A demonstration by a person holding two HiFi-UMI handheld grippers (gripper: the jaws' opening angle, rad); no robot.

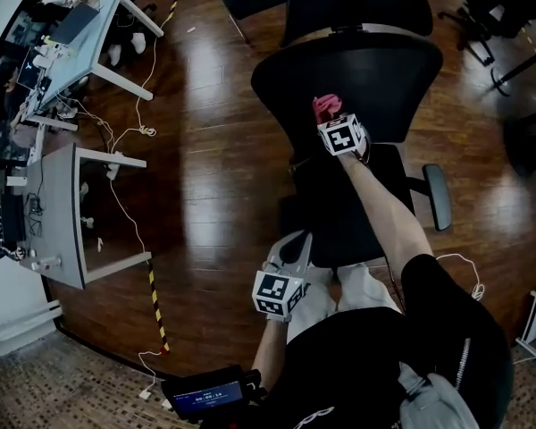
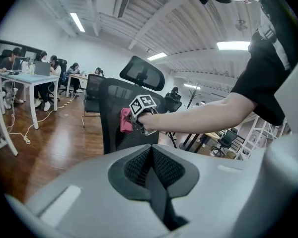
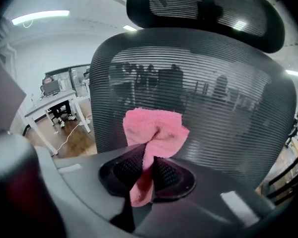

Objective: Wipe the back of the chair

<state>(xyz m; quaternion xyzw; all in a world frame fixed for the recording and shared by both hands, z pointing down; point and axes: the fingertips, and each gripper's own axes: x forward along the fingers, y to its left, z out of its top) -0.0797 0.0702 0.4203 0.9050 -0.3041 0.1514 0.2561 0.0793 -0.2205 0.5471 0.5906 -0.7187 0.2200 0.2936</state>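
Far left, head view: white desks with seated people, then a grey desk nearer the camera, both on a dark wood floor; striped yellow-and-black tape just right of the grey desk. Left of centre: left gripper, held low beside the person's legs and well apart from the chair's backrest; in the left gripper view, jaws pressed together with nothing between them. Centre: black office chair, with wide mesh backrest and headrest above it. Against the backrest: pink cloth, pinched in the clenched right gripper at the end of an outstretched arm. In the right gripper view: cloth bunched above the jaws, tail hanging below them, mesh directly behind. Further right: armrest.
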